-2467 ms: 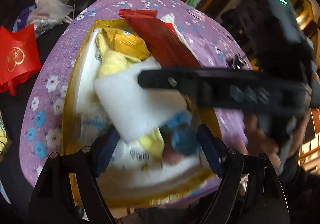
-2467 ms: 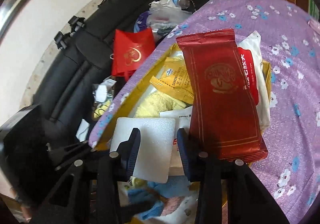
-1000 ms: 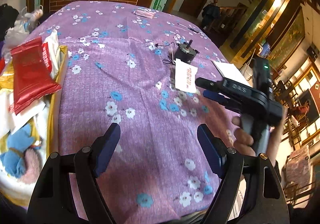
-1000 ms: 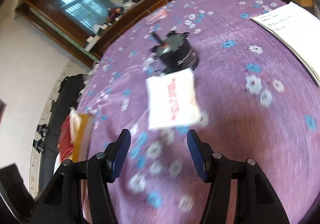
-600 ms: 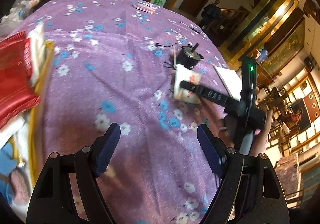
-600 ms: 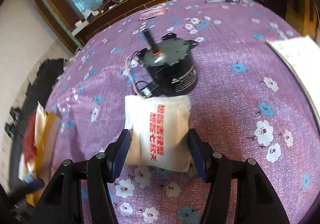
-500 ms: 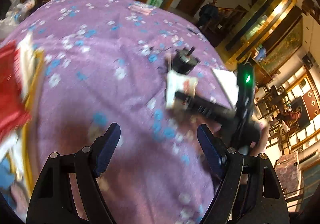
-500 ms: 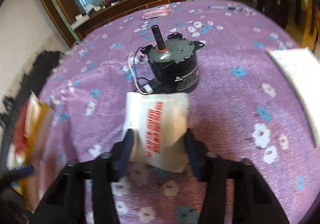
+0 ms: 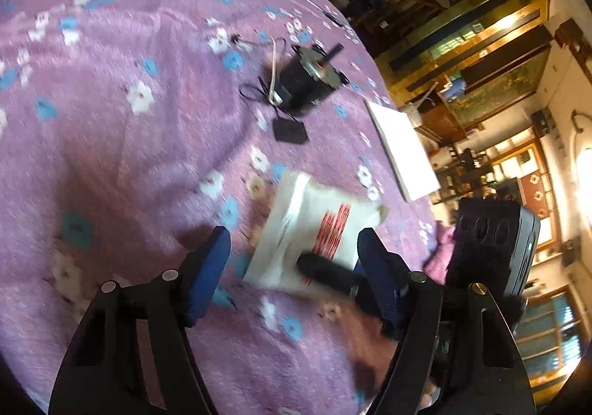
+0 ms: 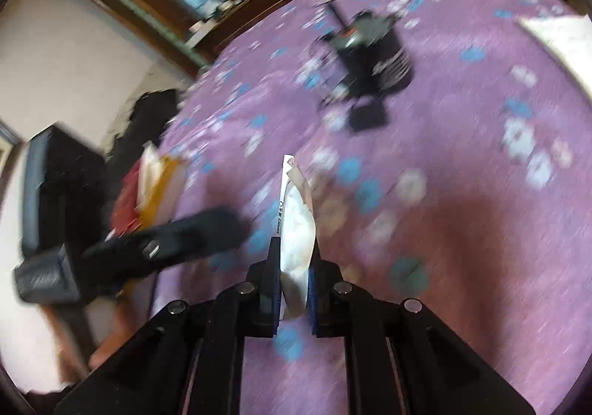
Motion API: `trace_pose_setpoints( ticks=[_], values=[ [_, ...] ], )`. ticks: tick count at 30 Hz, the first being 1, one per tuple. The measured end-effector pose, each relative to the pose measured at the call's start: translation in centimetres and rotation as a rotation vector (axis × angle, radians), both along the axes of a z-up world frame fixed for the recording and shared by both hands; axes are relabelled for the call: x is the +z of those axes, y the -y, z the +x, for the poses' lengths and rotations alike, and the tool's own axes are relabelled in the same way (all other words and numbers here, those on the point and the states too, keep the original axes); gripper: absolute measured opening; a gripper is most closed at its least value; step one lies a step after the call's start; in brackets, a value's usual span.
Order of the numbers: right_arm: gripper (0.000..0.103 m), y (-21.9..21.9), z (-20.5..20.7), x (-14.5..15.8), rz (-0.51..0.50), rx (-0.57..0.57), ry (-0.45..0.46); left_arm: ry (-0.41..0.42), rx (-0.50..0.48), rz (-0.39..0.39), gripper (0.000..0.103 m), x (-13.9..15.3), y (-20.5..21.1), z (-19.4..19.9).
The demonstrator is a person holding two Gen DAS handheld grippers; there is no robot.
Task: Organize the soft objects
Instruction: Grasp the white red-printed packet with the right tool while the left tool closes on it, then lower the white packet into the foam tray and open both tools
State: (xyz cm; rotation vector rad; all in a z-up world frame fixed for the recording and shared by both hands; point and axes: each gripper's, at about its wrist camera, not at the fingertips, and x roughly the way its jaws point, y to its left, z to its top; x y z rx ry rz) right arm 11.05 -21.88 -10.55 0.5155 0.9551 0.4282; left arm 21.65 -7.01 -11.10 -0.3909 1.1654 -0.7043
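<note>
1. The purple flowered tablecloth (image 9: 111, 119) is covering the whole table; the pile of packets in the yellow-rimmed tray (image 10: 162, 189) is lying at its far left edge in the right wrist view, well apart from the lifted pouch.
2. The black motor (image 9: 307, 78) is standing beyond the pouch, with a small black square (image 9: 290, 130) just beside it; neither is touching the pouch.
3. The white pouch with red print (image 9: 314, 230) is hanging clear of the cloth, its long axis running forward along the right fingers and standing on edge (image 10: 296, 230) in the right wrist view. By judgement, the coming move is a carry leftward toward the tray.
4. The right gripper (image 10: 292, 289) is clamping the pouch's near end, fingers drawn almost together with only the pouch between them. It is the nearer tool, already in contact.
5. The left gripper (image 9: 294, 267) is holding nothing, fingers wide apart; the pouch is appearing between them in its view, though contact cannot be told through the blur.
</note>
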Motion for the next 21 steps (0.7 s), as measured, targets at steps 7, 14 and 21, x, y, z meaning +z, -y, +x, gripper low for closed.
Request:
trace_pose_setpoints(
  ticks=[7,14,21],
  values=[
    [0.009,-3.0,-2.5,0.7,0.043,0.124,0.012,-0.028,-0.015,-0.064,0.063,0.1,-2.2,-3.2],
    [0.009,-7.6,-4.2,3.6,0.006,0.246,0.084,0.061,0.101,-0.075,0.045,3.8,-8.1,-8.1],
    [0.009,-16.9,-4.8,6.9,0.006,0.422,0.171,0.157,0.29,-0.03,0.045,8.0,-17.0,-11.2]
  ],
)
